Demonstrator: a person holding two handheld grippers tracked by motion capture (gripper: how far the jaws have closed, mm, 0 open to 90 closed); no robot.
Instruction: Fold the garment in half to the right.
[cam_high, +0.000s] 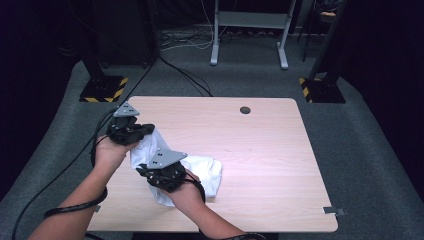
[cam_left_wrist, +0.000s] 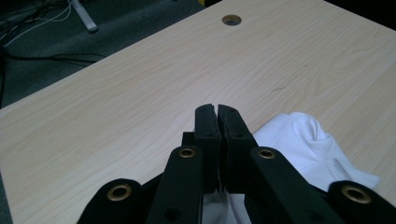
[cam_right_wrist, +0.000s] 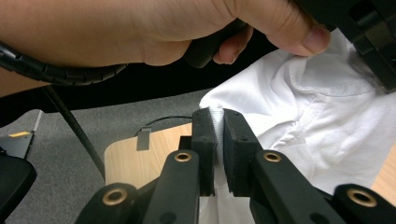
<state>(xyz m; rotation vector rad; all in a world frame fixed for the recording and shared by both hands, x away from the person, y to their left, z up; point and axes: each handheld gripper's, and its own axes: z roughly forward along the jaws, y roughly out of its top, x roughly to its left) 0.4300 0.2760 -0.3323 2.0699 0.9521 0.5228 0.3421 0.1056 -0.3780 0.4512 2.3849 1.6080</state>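
From the high view, the white cloth (cam_high: 200, 172) lies at the table's (cam_high: 260, 150) near-left, strung between both grippers. In the left gripper view, the left gripper (cam_left_wrist: 218, 112) pinches its edge. In the right gripper view, the right gripper (cam_right_wrist: 218, 116) clamps a fold, seemingly taut.

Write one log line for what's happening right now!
left hand-held gripper: shut on white cloth | right hand-held gripper: shut on white cloth | cloth: partly lifted, partly on table
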